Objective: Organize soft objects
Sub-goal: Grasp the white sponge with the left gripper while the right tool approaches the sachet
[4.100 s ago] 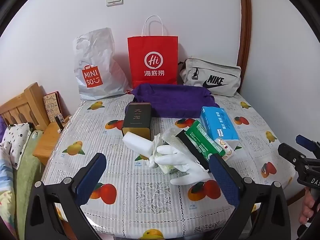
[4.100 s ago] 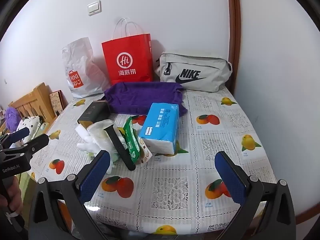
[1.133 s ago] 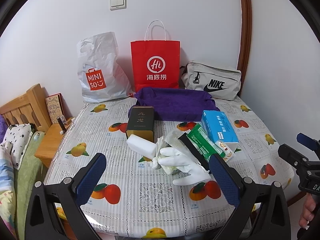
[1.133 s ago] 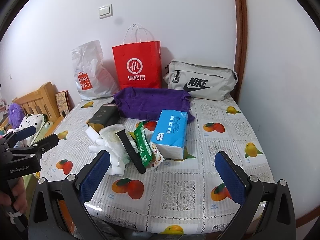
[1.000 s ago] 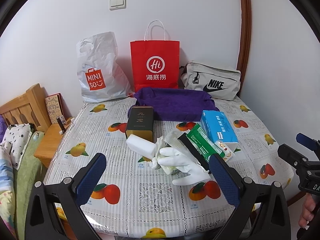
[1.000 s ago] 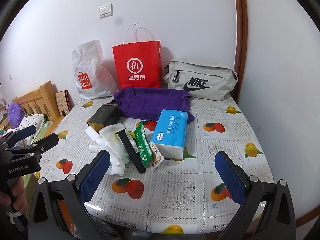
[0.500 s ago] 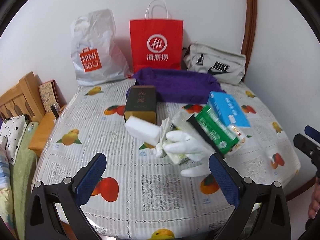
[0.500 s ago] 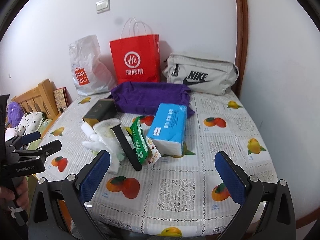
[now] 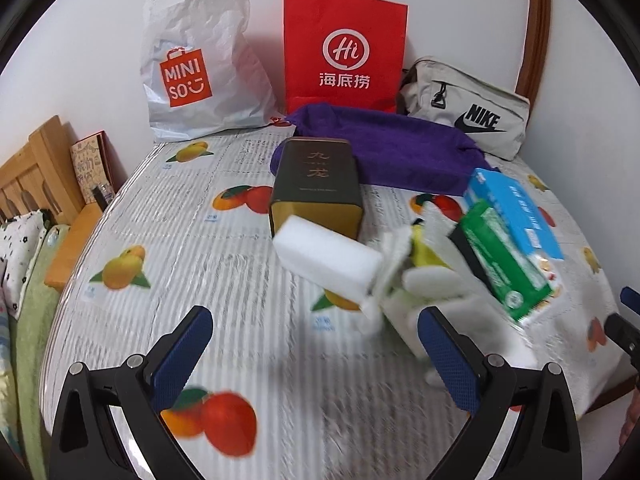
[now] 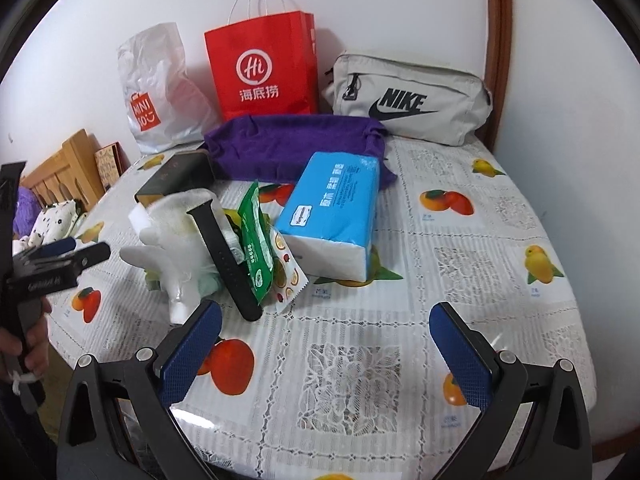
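While both are gaping wide and empty, left gripper point(image 9: 314, 354) is pointing at sponge point(image 9: 328, 264) mid-frame; right gripper point(image 10: 326, 346) is hovering lower-centre.

Both wrist views face the wall across the table point(image 9: 248, 264), sharing its somewhat blurred clutter.

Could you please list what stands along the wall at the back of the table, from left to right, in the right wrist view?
White Miniso plastic bag → red paper Hi bag → grey Nike pouch.
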### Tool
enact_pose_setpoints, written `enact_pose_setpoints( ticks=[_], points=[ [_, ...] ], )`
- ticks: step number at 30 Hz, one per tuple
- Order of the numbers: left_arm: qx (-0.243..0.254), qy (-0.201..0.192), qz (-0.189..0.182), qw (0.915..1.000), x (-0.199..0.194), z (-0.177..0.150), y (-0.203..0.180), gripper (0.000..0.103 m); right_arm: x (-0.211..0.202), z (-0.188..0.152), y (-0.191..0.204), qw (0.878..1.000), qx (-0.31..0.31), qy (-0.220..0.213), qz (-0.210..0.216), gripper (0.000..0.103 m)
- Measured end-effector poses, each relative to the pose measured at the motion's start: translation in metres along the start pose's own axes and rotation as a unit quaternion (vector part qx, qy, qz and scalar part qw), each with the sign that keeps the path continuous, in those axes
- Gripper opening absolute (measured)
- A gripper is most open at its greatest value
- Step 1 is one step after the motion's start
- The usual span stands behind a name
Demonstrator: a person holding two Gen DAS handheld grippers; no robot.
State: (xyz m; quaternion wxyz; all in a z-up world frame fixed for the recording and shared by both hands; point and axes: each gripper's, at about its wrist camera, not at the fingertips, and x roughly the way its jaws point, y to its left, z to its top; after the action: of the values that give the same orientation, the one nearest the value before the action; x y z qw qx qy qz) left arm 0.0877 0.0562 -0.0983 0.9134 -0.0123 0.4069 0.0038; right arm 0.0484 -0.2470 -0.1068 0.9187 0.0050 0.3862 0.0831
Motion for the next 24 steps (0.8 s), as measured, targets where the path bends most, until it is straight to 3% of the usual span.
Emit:
enact_pose_setpoints(
  ticks=[6,10,22,24],
  points=[
    [0.027,0.024,0.004,0.9993,0.035,0.008,0.006,0.103,0.022,0.0,0.001,1.0,0.0,0.02,0.007,0.103],
    [0.037,0.027,-0.025,0.9987,0.048,0.012,0.008,0.103,0.034,0.002,0.001,0.999,0.001,0.032,0.003,0.103],
    [0.073,0.029,-0.056,0.9954,0.077,0.032,0.01,0.103,0.056,0.009,-0.003,0.998,0.018,0.053,0.004,0.103],
    [0.075,0.032,-0.063,0.9947,0.081,0.032,0.009,0.094,0.059,0.009,-0.003,0.998,0.025,0.058,0.012,0.103]
  ],
)
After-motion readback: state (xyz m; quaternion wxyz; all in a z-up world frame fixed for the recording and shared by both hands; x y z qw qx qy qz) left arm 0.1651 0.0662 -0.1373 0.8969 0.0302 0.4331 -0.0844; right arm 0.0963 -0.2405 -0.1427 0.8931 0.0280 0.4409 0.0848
